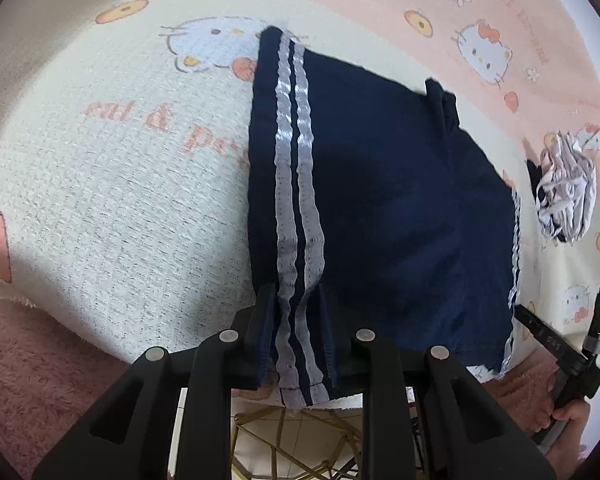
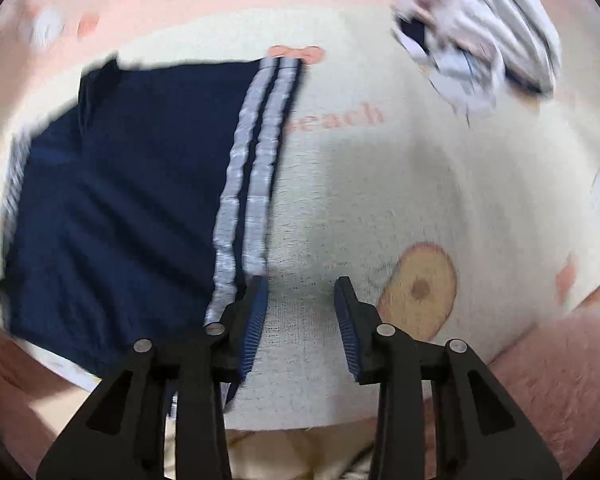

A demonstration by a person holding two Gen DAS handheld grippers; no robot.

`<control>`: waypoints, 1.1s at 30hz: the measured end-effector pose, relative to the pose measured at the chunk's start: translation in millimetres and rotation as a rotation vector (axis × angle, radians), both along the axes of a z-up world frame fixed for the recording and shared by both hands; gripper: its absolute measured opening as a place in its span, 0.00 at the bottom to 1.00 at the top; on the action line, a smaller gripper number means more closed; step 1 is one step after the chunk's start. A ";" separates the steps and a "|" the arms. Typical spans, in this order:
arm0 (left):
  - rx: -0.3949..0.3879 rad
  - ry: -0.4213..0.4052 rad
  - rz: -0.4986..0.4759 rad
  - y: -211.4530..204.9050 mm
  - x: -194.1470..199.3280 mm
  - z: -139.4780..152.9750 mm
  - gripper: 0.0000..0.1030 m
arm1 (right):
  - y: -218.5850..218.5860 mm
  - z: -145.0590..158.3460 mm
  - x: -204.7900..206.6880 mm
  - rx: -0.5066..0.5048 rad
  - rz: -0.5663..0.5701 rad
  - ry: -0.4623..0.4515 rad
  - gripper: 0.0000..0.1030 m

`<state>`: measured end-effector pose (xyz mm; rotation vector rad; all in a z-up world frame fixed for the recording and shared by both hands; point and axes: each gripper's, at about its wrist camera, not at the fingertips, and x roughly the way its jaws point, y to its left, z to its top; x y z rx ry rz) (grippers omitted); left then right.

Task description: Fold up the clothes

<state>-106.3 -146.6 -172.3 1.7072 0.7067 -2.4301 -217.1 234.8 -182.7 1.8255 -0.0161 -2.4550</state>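
Navy shorts (image 1: 380, 200) with two white side stripes (image 1: 296, 160) lie flat on a cream cartoon-print blanket (image 1: 120, 200). My left gripper (image 1: 296, 300) is shut on the near end of the striped edge, and the fabric hangs out below the pads. In the right wrist view the shorts (image 2: 120, 200) lie to the left. There my right gripper (image 2: 300, 284) stands open over bare blanket (image 2: 380, 200), its left finger (image 2: 256, 304) touching the other striped edge. Nothing is between its pads. A hand (image 1: 568, 412) holds that tool at the lower right of the left wrist view.
A crumpled white and dark garment (image 1: 568, 184) (image 2: 480, 28) lies on the blanket beyond the shorts' right side. Pink fluffy cover (image 1: 28, 380) (image 2: 560, 380) borders the blanket's near edge. Tiled floor and a gold wire frame (image 1: 292, 440) show below that edge.
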 end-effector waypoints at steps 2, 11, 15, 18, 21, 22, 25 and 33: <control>0.002 0.024 0.006 -0.7 -0.8 3.7 0.23 | 5.7 7.2 1.5 -0.107 -0.015 0.016 0.34; -0.162 -0.047 -0.026 9.4 -4.7 -4.8 0.23 | -42.6 -6.0 7.8 -0.018 0.174 0.026 0.35; -0.071 -0.025 0.017 -8.0 -3.9 10.4 0.25 | -34.2 3.4 12.8 -0.041 0.158 0.040 0.35; -0.087 0.018 -0.050 -5.3 -23.3 21.6 0.26 | -26.7 8.9 3.7 -0.107 0.130 0.011 0.35; -0.111 0.044 -0.125 0.5 -55.8 24.3 0.27 | -41.5 20.3 2.8 -0.114 0.179 0.018 0.35; -0.116 0.044 -0.141 0.4 -67.4 22.4 0.27 | -54.8 23.7 -1.5 -0.107 0.207 0.024 0.35; -0.139 0.049 -0.169 -0.4 -102.3 18.4 0.27 | -94.8 33.8 -14.4 -0.086 0.291 0.040 0.35; -0.028 0.090 -0.147 -23.7 -142.8 1.0 0.27 | -164.7 35.3 -72.5 -0.150 0.426 0.022 0.35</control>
